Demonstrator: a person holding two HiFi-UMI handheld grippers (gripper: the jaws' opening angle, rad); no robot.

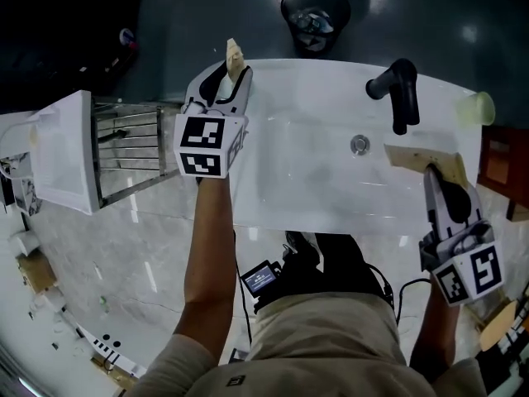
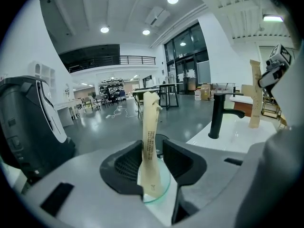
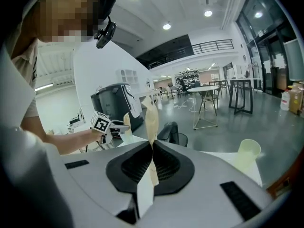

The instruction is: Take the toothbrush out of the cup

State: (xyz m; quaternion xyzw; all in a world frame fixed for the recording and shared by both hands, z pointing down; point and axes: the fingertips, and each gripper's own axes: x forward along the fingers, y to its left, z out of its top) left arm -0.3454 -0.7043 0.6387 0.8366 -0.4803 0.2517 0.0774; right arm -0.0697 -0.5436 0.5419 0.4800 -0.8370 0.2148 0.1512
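Beige paper is wrapped round the toothbrush (image 2: 149, 127), which is stood nearly upright in a clear glass cup (image 2: 165, 186) at the left rear corner of the white sink (image 1: 314, 180). The left gripper (image 2: 152, 147) is held with its jaws wide apart on either side of the handle. The wrapper is seen close against one jaw, with a clear gap to the other, so nothing is gripped yet. The right gripper (image 3: 152, 148) is closed flat on a second beige wrapped piece (image 3: 151, 113). It is held over the sink's right side, well apart from the glass, in front of the black faucet (image 1: 401, 89) and a pale cup (image 3: 247, 156).

Several failures can be expected from here. The jaws are set low, just over the glass rim, so the rim could be caught as they are closed and the cup dragged or tipped. The cup is placed near the sink's edge and could be knocked off by a sideways pull. Since the right gripper is occupied and far off, the glass is steadied by nothing. If the toothbrush is drawn out at a slant rather than along its own line, the cup may be lifted or toppled with it. The smooth paper may also be let slip if only a thin edge is pinched.
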